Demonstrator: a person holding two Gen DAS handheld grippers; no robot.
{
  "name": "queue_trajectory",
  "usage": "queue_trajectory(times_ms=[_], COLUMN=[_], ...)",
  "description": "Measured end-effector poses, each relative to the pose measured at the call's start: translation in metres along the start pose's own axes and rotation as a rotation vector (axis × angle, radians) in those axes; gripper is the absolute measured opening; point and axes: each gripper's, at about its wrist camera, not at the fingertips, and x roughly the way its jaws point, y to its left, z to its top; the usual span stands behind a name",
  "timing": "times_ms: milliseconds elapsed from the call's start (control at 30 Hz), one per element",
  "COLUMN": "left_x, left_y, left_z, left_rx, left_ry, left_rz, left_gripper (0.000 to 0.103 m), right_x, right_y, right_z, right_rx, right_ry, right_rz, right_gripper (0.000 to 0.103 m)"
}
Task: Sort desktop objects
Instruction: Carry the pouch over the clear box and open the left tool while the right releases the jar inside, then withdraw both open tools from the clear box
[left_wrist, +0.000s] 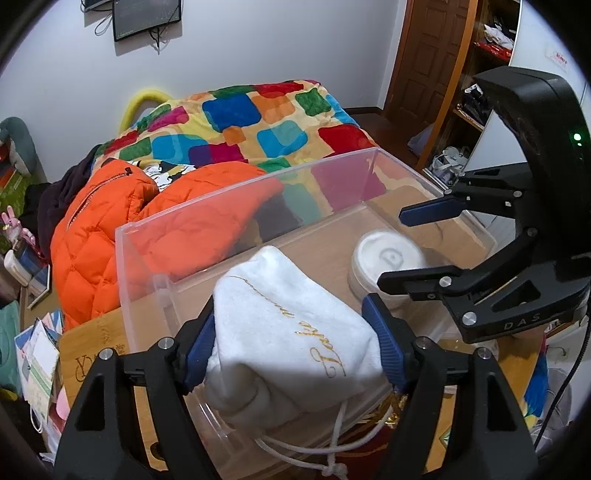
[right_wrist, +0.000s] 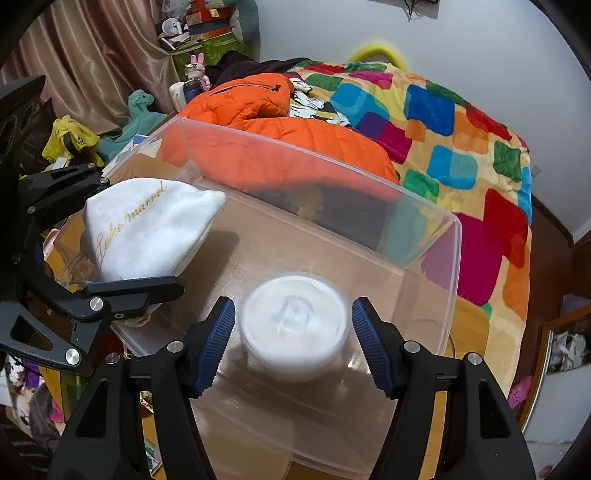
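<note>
since both our hands are already over the clear bin (left_wrist: 236, 221), what matters now is how each thing sits against its jaws. our left gripper (left_wrist: 295, 343) has the white pouch (left_wrist: 288, 314) between its blue pads, which press its two sides; the pouch's long axis runs away from us, its far end tipped over the bin's near wall and its drawstring hanging below. our right gripper (right_wrist: 293, 341) stands with jaws spread either side of the round white jar (right_wrist: 293, 325), a gap showing on each side, so it grips nothing; the jar looks set on the bin floor towards the right end. the bin stands on the wooden counter (left_wrist: 99, 350), close to the edge facing the bed (left_wrist: 258, 110). we judge the pouch needs lowering into the bin's free left half, clear of the jar.
</note>
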Motion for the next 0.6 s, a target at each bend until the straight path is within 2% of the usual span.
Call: queue_trajectory(times_ms=[200, 333, 600], left_x=[-0.004, -0.009, -0.019], left_y=[-0.003, -0.010, -0.016], left_z=[-0.001, -0.001, 0.000], left_rx=[0.040, 0.075, 0.108], left_ry=[-0.017, -0.045, -0.073], left_rz=[0.055, 0.093, 0.159], left_gripper=[0.077, 0.089, 0.093], right_x=[-0.004, -0.008, -0.030], right_y=[0.006, 0.009, 0.017], right_z=[0.001, -0.001, -0.010], right_rx=[-0.027, -0.032, -0.057], right_ry=[-0.012, -0.014, -0.053], right_rz=[-0.027, -0.028, -0.063], right_gripper=[0.062, 0.063, 0.066])
